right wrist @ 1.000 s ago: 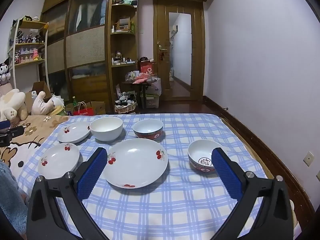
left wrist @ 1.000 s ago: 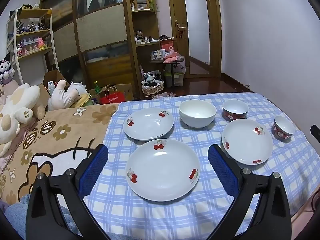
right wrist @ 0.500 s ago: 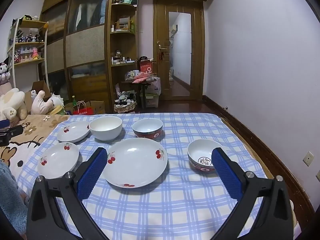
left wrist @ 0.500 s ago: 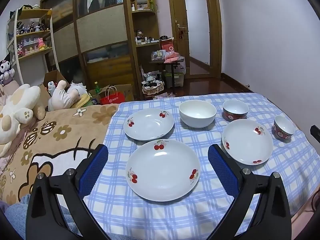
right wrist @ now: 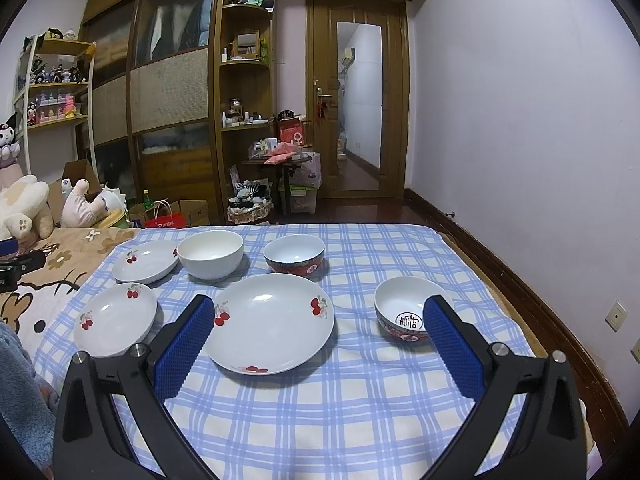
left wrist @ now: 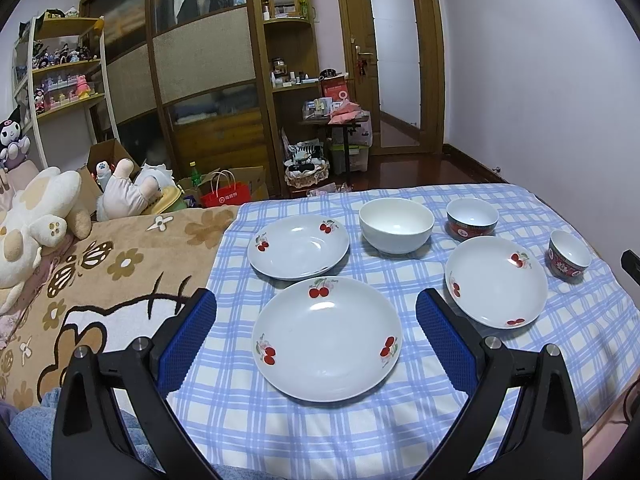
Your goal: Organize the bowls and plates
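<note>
Left wrist view, cherry plate (left wrist: 326,338) between (untouched) parted fingers (left wrist: 188,338)

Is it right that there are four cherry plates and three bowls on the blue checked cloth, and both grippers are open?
Not quite: there are three cherry plates, not four, as the left wrist view shows. The rest holds: three bowls on the checked cloth, left gripper and right gripper both open.

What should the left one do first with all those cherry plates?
Probably ease the open left hand-held gripper down to the near rim of the nearest round white cherry-print plate. That plate lies right between its blue pads, nothing is held yet, and two matching cherry plates lie separately, unstacked.
</note>
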A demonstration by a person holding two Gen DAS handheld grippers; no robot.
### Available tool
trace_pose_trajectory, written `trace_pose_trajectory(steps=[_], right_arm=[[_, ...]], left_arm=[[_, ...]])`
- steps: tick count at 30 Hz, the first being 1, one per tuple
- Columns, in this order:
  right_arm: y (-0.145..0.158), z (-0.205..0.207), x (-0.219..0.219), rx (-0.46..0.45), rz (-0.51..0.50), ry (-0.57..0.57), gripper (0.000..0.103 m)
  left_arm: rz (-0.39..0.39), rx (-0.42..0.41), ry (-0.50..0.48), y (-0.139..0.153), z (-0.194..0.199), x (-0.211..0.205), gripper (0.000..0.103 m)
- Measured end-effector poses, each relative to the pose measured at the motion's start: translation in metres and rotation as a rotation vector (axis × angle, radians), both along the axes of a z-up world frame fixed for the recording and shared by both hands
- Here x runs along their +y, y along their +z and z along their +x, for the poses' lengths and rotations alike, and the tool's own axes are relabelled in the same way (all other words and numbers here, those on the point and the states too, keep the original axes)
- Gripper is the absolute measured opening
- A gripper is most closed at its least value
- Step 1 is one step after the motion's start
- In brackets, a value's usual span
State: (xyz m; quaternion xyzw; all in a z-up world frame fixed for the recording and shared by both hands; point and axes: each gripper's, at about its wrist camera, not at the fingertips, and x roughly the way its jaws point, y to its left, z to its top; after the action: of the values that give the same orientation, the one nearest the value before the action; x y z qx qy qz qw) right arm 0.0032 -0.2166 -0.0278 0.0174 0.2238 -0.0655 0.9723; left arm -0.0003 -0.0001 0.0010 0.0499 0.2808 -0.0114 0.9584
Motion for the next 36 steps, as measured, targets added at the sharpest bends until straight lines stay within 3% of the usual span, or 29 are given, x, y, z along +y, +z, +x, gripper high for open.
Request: trace_pose_trajectory(steps=[36], right_arm=[[-0.0031, 0.0002, -0.0017, 0.009, 0.000, -0.003, 0.103]], left_arm=[[0.005, -0.003, -0.001, -0.0035, -0.0026, 0.0029, 0.099]])
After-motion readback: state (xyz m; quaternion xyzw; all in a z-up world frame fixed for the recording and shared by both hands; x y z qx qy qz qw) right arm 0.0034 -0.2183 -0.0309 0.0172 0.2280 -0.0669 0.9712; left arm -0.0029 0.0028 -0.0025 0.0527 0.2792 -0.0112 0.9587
